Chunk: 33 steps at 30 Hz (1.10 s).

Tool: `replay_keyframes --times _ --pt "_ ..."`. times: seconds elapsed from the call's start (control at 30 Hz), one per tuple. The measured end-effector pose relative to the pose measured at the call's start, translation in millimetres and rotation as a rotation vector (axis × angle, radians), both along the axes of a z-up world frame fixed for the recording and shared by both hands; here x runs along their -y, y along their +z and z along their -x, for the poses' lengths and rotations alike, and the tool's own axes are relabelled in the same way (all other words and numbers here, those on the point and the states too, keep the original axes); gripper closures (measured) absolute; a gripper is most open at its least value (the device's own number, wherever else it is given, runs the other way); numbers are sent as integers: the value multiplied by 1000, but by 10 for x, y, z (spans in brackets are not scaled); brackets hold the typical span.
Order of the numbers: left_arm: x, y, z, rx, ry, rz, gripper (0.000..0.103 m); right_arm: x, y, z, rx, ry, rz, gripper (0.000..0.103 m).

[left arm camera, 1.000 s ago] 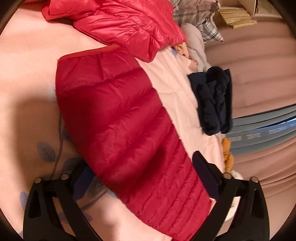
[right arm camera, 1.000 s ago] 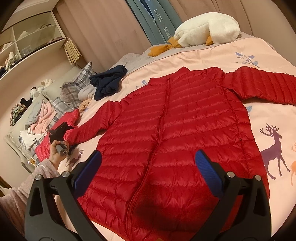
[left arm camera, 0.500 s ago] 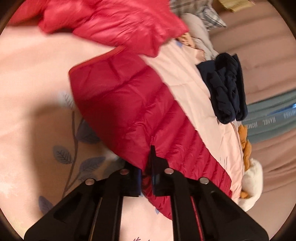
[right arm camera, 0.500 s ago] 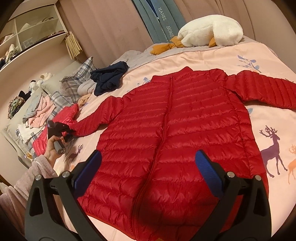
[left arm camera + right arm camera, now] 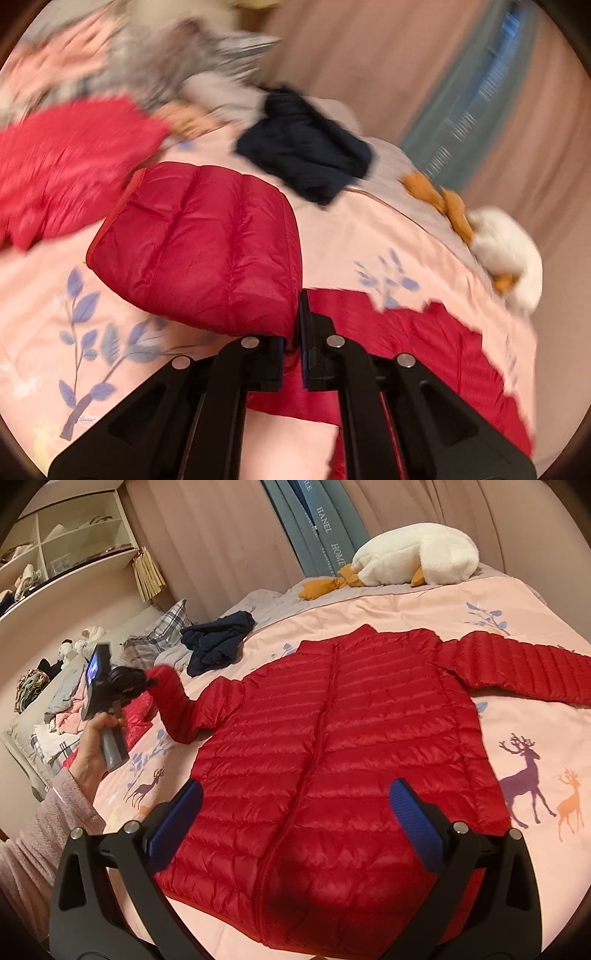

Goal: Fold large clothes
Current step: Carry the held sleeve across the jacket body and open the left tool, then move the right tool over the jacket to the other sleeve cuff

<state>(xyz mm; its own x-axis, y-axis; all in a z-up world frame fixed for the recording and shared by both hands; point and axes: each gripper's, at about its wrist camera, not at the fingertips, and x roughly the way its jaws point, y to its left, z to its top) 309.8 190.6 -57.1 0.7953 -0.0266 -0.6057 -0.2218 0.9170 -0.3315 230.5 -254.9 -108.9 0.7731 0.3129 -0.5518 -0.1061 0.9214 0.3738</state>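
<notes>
A red quilted down jacket lies flat, front up and zipped, on the pink bedspread. My left gripper is shut on the jacket's left sleeve and holds it lifted off the bed; in the right wrist view the gripper holds the raised sleeve. My right gripper is open and empty above the jacket's hem. The other sleeve lies stretched out to the right.
A dark navy garment lies beyond the jacket. A white plush goose rests at the head of the bed. Another red jacket and a pile of clothes lie at the left. Shelves and curtains stand behind.
My left gripper closed on the sleeve, then lifted it off the bed and swung it toward the jacket's body. My right gripper stayed open over the hem.
</notes>
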Motion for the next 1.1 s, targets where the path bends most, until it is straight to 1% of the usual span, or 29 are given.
replay_keyframes --times 0.03,0.13,0.23,0.33,0.4,0.43,0.5,0.53,0.57,0.63,0.67,0.7,0.8,0.83,0.87,0.9,0.93,0.97,1.0,1.03,1.1 --pt "135 37 5 5 -21 -40 97 24 1 18 3 -5 -1 2" --pt "773 110 44 14 -124 -184 97 160 -20 86 2 -28 -19 2" --pt "1271 63 62 5 -206 -281 97 292 -61 133 -6 -52 -36 2" --pt "1730 -60 53 -29 -287 -352 97 408 -116 161 -20 -72 -49 2" --pt "2058 -192 63 -57 -342 -407 97 487 -156 167 -29 -86 -66 2" --pt "2246 -270 66 -75 -373 -423 97 531 -184 163 -35 -91 -79 2" --pt "2381 -389 60 -106 -416 -415 95 602 -238 144 -51 -100 -103 2" --pt "2515 -468 53 -130 -444 -403 93 640 -271 127 -62 -105 -118 2" --pt "2564 -513 51 -144 -463 -393 88 676 -300 104 -73 -107 -132 2" --pt "2691 -620 64 -175 -503 -373 66 720 -338 56 -91 -103 -154 2" --pt "2737 -659 73 -192 -521 -357 42 747 -350 11 -102 -96 -171 2" --pt "2754 -677 92 -194 -533 -339 33 759 -350 -28 -106 -88 -182 2" --pt "2674 -641 178 -181 -557 -282 32 804 -330 -198 -106 -64 -232 2" --pt "2573 -602 217 -180 -557 -235 31 826 -325 -292 -107 -53 -263 2" --pt "2481 -574 240 -172 -557 -192 28 849 -327 -405 -107 -37 -301 2" --pt "2347 -539 285 -160 -559 -118 22 865 -333 -498 -111 -32 -325 2" --pt "2208 -533 319 -145 -557 -43 21 878 -341 -617 -119 -26 -352 2" --pt "2066 -521 380 -133 -548 10 20 878 -352 -743 -125 -16 -376 2" --pt "1931 -544 425 -127 -535 57 20 869 -384 -951 -145 -12 -400 2" --pt "1697 -584 465 -129 -511 128 20 862 -403 -1072 -159 -13 -410 2" --pt "1371 -665 485 -146 -473 231 20 793 -465 -1441 -200 -4 -422 2"
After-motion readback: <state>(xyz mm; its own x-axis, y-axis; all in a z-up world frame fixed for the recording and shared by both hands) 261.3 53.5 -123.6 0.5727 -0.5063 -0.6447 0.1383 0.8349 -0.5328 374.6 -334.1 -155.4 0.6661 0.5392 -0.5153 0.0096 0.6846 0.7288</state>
